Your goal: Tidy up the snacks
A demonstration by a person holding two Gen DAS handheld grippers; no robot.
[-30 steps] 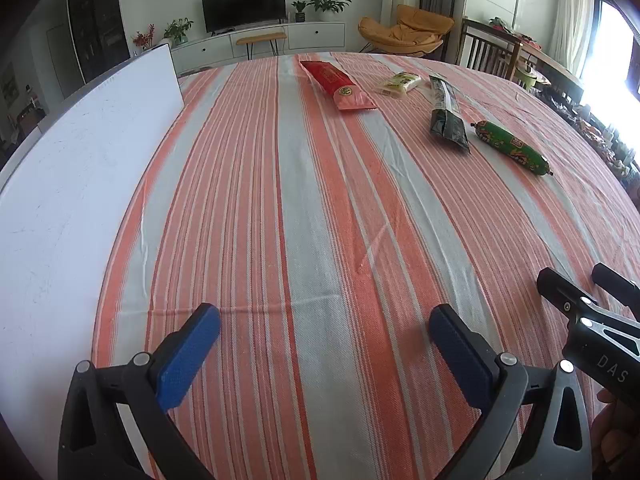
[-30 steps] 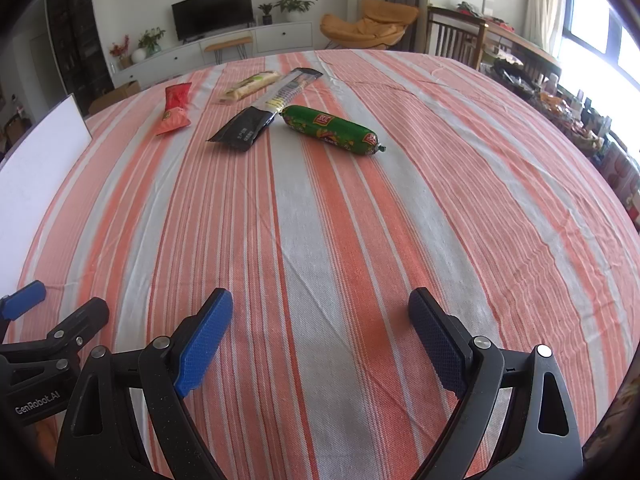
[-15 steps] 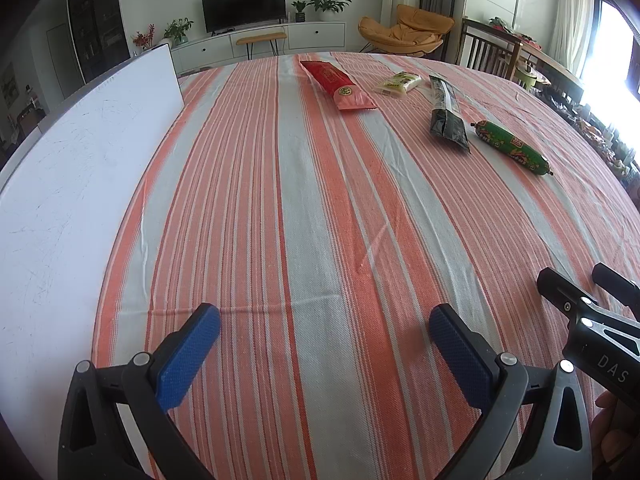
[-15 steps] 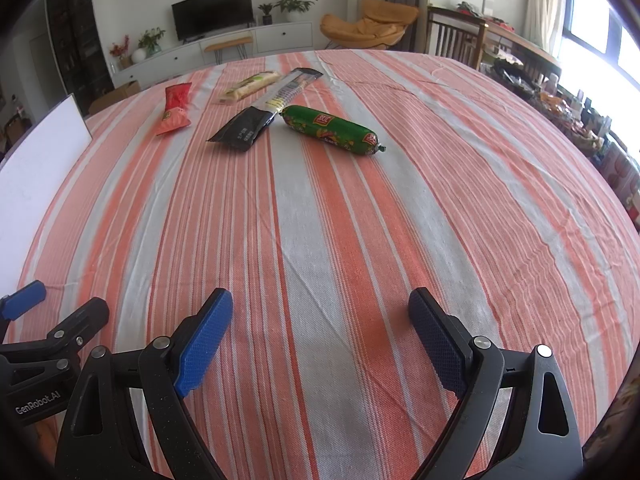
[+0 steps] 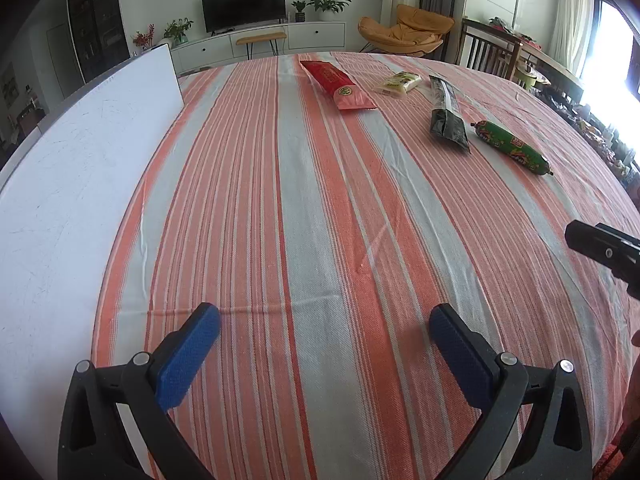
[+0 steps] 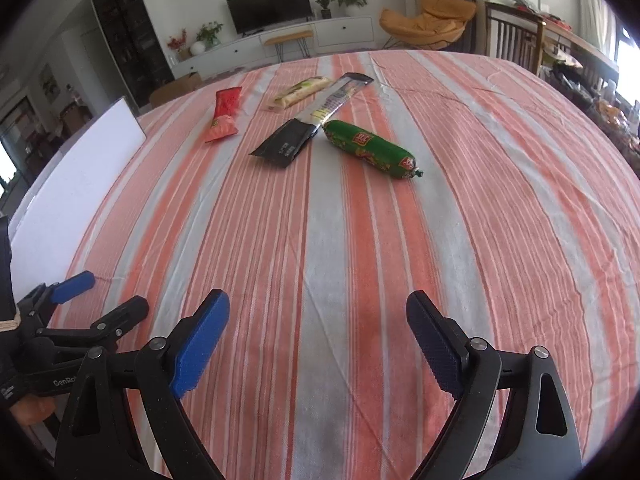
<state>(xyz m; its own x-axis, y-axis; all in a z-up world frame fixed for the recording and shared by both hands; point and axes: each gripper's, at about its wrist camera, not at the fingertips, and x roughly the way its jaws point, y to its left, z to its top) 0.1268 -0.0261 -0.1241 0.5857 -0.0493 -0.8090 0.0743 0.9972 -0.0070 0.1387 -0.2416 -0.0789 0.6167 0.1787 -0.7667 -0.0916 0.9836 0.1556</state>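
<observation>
Nearest the cameras, the left gripper [image 5: 324, 344] and the right gripper [image 6: 318, 334] hover above the orange-and-grey striped tablecloth [image 5: 320, 220], each with its blue-padded fingers spread wide and nothing between them (the left gripper also appears at the lower left of the right wrist view). A flat white board [image 5: 72, 160] lies along the table's left edge. Farther off lie the snacks: a green plastic-wrapped sausage [image 6: 370, 149], its far end just beside a long black-and-clear snack packet [image 6: 312, 122]; beyond these, a pale yellow wrapped snack bar [image 6: 300, 92] and a red foil snack pouch [image 6: 224, 114], well apart from both grippers. A living room with a black television [image 6: 270, 6] fills the background.
</observation>
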